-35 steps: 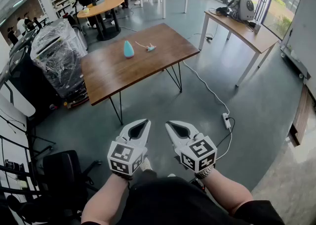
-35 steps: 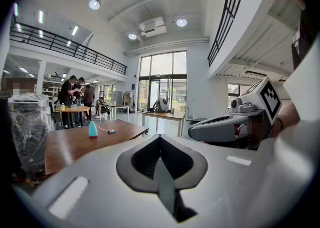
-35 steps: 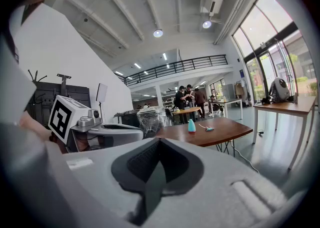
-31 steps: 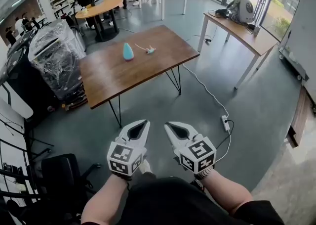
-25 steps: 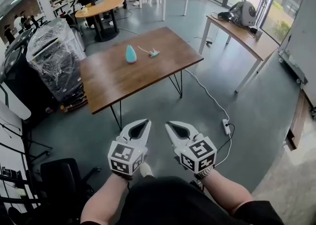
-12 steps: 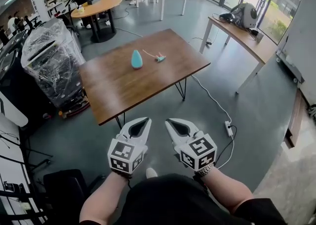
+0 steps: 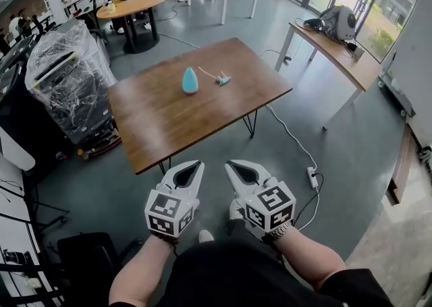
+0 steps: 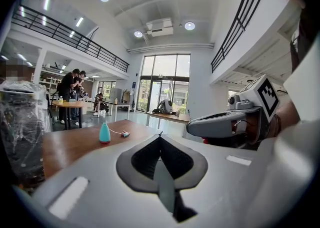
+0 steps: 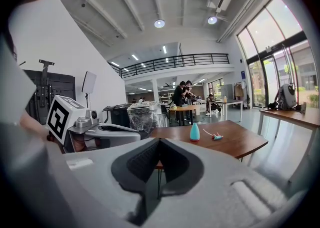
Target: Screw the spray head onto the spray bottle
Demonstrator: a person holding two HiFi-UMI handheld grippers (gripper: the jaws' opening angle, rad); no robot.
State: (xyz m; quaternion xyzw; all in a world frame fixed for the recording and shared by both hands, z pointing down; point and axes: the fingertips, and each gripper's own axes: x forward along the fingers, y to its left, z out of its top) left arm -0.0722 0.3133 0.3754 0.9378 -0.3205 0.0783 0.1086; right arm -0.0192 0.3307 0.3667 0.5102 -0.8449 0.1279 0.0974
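Left claw [image 7: 200,164] is shut tight with nothing between its jaws. It is held low in front of the person, short of the near edge of the worktop [image 7: 169,120]. Beyond it, on the worktop's far half, the teal bottle [image 7: 190,81] stands upright. Just right of the bottle and apart from it, the spray head [image 7: 223,80] lies on its side, its thin tube reaching left. Right claw [image 7: 228,163] is also closed and empty, level beside the left one, their tips near each other but not touching. Both claws point toward the worktop, well apart from the bottle and spray head. Farther right, a power strip [image 7: 312,177] lies on the floor on a white cable.
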